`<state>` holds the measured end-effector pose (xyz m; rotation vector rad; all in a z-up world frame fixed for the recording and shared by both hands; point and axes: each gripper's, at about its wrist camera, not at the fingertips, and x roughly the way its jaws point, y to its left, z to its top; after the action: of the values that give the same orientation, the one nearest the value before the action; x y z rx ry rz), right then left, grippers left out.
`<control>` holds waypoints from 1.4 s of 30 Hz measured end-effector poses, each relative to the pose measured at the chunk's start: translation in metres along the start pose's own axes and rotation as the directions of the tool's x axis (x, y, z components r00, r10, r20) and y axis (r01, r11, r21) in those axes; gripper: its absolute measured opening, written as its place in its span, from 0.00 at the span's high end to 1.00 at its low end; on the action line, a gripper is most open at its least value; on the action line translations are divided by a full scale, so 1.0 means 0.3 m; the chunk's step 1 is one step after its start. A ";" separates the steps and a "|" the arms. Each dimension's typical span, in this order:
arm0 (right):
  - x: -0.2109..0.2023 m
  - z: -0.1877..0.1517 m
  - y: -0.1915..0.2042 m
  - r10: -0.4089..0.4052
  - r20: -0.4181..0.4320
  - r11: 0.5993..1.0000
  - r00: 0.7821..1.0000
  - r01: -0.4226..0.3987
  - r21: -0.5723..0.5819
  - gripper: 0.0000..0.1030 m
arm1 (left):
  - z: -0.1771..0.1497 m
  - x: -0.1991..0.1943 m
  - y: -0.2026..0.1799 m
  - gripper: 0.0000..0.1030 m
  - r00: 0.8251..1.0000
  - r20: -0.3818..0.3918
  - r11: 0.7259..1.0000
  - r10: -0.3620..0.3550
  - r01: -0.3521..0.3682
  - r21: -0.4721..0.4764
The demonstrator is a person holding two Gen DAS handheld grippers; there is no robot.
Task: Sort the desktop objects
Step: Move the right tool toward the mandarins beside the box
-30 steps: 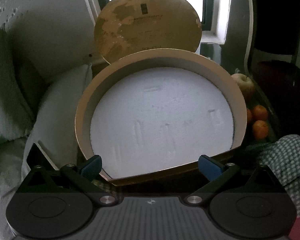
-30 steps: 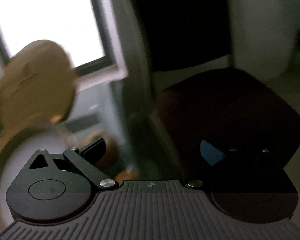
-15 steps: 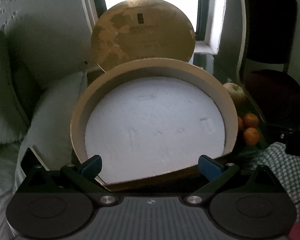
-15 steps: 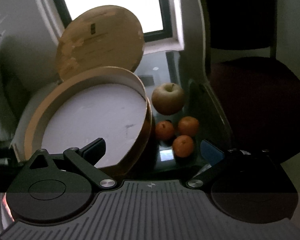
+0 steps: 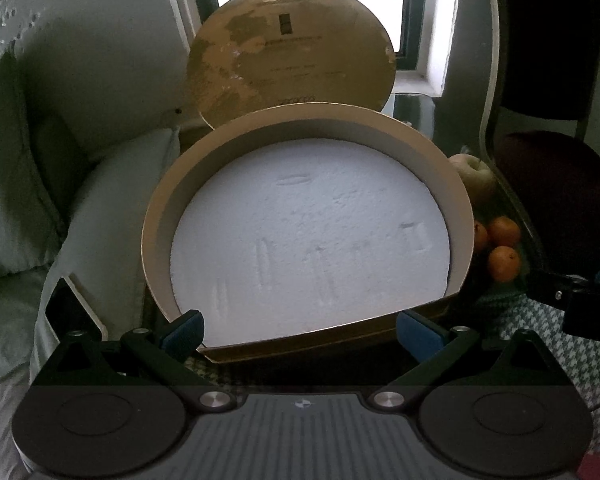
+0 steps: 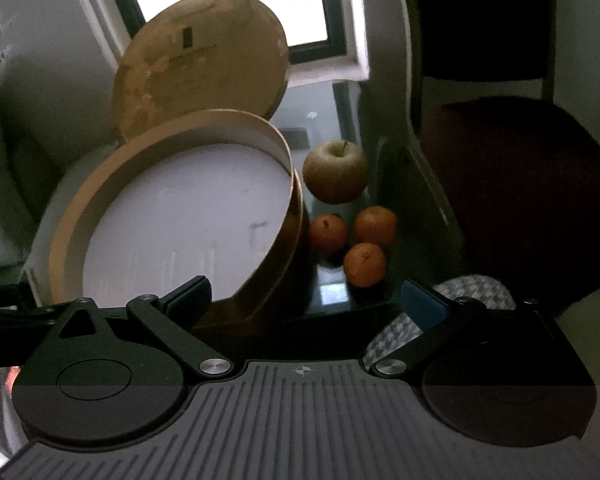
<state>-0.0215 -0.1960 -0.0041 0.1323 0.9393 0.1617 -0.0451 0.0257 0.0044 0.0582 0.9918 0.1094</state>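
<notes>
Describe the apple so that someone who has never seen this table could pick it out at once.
Find the big round gold box with the white foam base, its lid propped upright behind it. On the dark glass tabletop beside the box lies a cluster of fruit. The apple is the farthest piece, toward the window: yellowish-green, stemmed, and larger than the three oranges in front of it.

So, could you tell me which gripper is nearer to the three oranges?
Right. The right gripper faces the oranges, which sit just ahead between its open fingers. The left gripper faces the round box, with the oranges off to its right.
</notes>
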 end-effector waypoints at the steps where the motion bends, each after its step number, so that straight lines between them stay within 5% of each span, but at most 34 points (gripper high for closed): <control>1: 0.002 0.000 -0.003 0.008 -0.004 1.000 1.000 -0.008 0.003 0.00 | 0.001 -0.001 -0.002 0.01 1.000 0.001 1.000 0.001 -0.001 0.001; 7: 0.009 -0.001 -0.015 0.069 -0.008 0.997 0.998 -0.068 0.027 0.00 | 0.000 0.000 -0.018 0.02 1.000 -0.001 1.000 0.000 0.000 0.014; 15: 0.000 0.071 -0.037 0.053 -0.009 0.999 0.999 -0.053 0.011 0.00 | 0.002 0.003 -0.022 0.01 1.000 -0.011 1.000 0.004 -0.004 0.016; 17: 0.009 0.001 0.008 0.040 -0.003 0.999 0.999 -0.040 0.001 0.00 | 0.004 0.006 -0.022 0.01 1.000 -0.014 1.000 0.004 -0.004 0.015; 42: 0.044 0.017 -0.067 0.078 -0.016 0.995 0.997 -0.077 0.059 0.00 | 0.011 0.032 -0.065 0.01 0.998 -0.062 0.997 0.010 -0.005 0.076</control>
<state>-0.0082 -0.2133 -0.0152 0.2221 0.9582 0.2077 -0.0359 0.0074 -0.0038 0.1288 1.0584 0.0806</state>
